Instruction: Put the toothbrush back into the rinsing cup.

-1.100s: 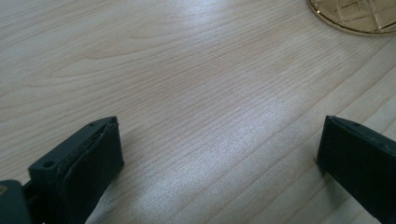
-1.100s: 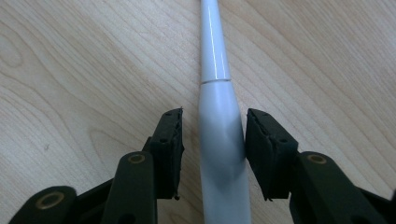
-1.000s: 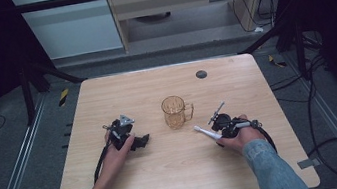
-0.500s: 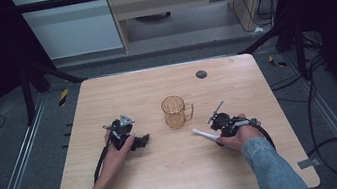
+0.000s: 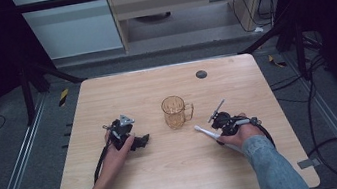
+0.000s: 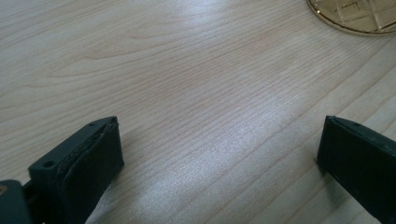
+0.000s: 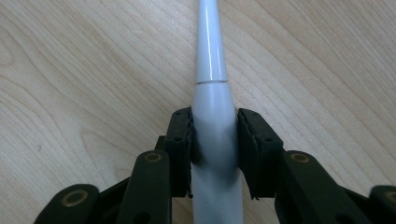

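Toothbrush handle (image 7: 215,140) — white, smooth, likely an electric one — sits pinched between the two black pads of the right tool (image 7: 215,144), which have just been closing and now press on its thick lower body from both sides. Its narrower neck runs straight up and away from the jaws over the wood grain; the head end is out of the frame in the right gripper view. In the high view the same white handle (image 5: 204,132) pokes out from the right tool (image 5: 221,123) toward the left, low over the tabletop (image 5: 170,185), in the right half and nearer the front edge than the back. The person's right hand (image 5: 237,134) wraps the tool body, a denim sleeve (image 5: 274,169) trailing to the front edge.

Just left of the toothbrush tip, near the middle of the tabletop, stands an upright amber see-through mug (image 5: 175,112), its grip turned toward the right tool — apart from the brush, not touching it. The left gripper view catches the mug's base (image 6: 359,16) at the top right corner.

Left of the mug, the left tool (image 5: 135,141) rests low over the tabletop in the person's left hand (image 5: 117,155); its jaws stand wide apart with bare wood between them, grasping nothing. A small dark round disc (image 5: 201,74) lies near the back edge, well apart from everything else.
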